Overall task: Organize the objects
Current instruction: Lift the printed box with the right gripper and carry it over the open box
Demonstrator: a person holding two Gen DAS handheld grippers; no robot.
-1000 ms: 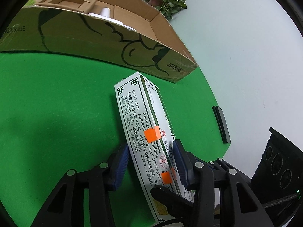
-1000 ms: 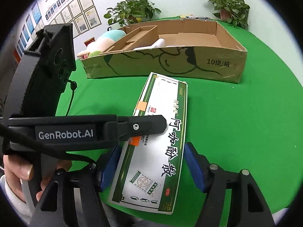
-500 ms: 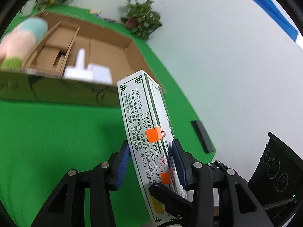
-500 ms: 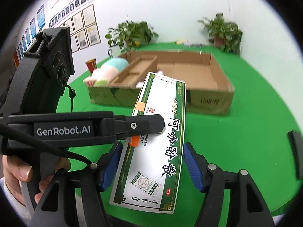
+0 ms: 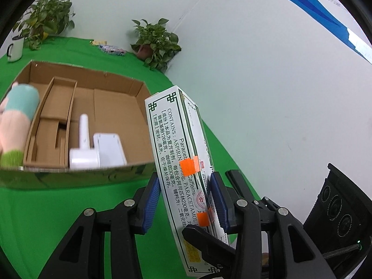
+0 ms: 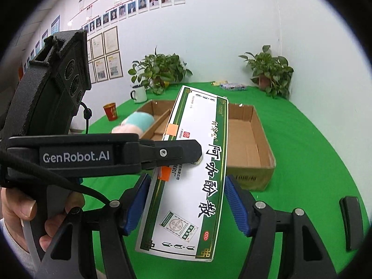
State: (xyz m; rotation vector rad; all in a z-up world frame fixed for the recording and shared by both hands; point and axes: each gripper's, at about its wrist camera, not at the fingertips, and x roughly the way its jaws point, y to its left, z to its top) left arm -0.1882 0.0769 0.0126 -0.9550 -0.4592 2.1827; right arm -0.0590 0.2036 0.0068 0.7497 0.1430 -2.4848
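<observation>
A long white and green medicine box (image 5: pixel 181 162) with orange stickers is held in the air by both grippers. My left gripper (image 5: pixel 186 200) is shut on its thin sides. My right gripper (image 6: pixel 186 200) is shut on its wide face edges (image 6: pixel 197 174); the left gripper's finger (image 6: pixel 176 153) lies across the box there. Ahead and below is an open cardboard box (image 5: pixel 116 107) with dividers, also in the right wrist view (image 6: pixel 251 144). Inside it lie white objects (image 5: pixel 97 144).
A plush toy (image 5: pixel 18 121) rests at the cardboard box's left side. A black flat object (image 6: pixel 351 223) lies on the green table at right. Potted plants (image 6: pixel 269 69), a white mug (image 6: pixel 139 94) and a red cup (image 6: pixel 111 111) stand at the table's far edge.
Both grippers have lifted the medicine box up off the table and toward the cardboard box; the box's inside now shows from above.
</observation>
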